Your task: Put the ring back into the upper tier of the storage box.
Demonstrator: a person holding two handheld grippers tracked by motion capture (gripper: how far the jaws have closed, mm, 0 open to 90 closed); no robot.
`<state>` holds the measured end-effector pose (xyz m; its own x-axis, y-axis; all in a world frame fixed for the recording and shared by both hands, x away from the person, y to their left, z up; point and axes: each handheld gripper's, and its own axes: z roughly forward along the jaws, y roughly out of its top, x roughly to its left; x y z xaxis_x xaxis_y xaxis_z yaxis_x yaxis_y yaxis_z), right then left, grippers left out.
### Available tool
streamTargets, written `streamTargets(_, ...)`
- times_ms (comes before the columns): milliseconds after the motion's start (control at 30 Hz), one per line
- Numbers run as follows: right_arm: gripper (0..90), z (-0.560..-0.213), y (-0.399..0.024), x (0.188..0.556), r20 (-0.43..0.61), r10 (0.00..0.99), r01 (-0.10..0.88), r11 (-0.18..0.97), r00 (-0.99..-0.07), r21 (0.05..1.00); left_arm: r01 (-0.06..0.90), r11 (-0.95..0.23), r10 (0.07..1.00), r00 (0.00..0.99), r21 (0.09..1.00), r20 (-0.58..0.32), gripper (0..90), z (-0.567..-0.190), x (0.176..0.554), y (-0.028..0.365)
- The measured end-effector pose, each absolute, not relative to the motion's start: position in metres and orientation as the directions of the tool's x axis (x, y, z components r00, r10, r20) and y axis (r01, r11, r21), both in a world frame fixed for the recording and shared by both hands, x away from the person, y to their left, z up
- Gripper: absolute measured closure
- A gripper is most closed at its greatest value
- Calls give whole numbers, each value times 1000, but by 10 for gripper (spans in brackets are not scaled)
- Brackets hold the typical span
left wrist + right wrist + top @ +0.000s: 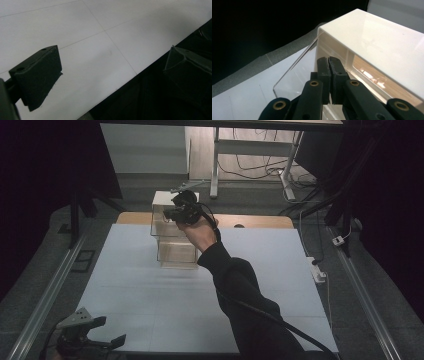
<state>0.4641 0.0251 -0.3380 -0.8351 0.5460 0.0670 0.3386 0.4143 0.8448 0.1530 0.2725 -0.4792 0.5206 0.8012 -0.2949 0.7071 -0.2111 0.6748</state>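
Observation:
A clear plastic cabinet with a white top (pixel 161 198) stands at the far side of the white table mat (pixel 150 295), its lower clear compartment (pixel 177 254) stepped forward. My right gripper (pixel 173 213) is held up at the upper compartment's front. In the right gripper view its jaws (pixel 329 60) are pressed shut just under the white top (pixel 374 40), and I see nothing between them. A clear flap (pixel 294 75) hangs open from the top corner, to the left of the jaws. My left gripper (pixel 108 330) rests low at the near left corner, open and empty (pixel 112 55).
A wooden tabletop edge (pixel 260 221) shows behind the mat. Metal rails (pixel 45 290) run along both sides of the table. A cable (pixel 280 322) trails from the right gripper along the sleeve. Desk legs and wires (pixel 285 175) stand on the floor beyond.

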Motion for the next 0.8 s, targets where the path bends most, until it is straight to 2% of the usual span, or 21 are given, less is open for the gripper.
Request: streamTargets(800,869,-351,61,480,31,628,398,454,-778,797,712,-214,801,520,669,-297,11,-479,153,272)
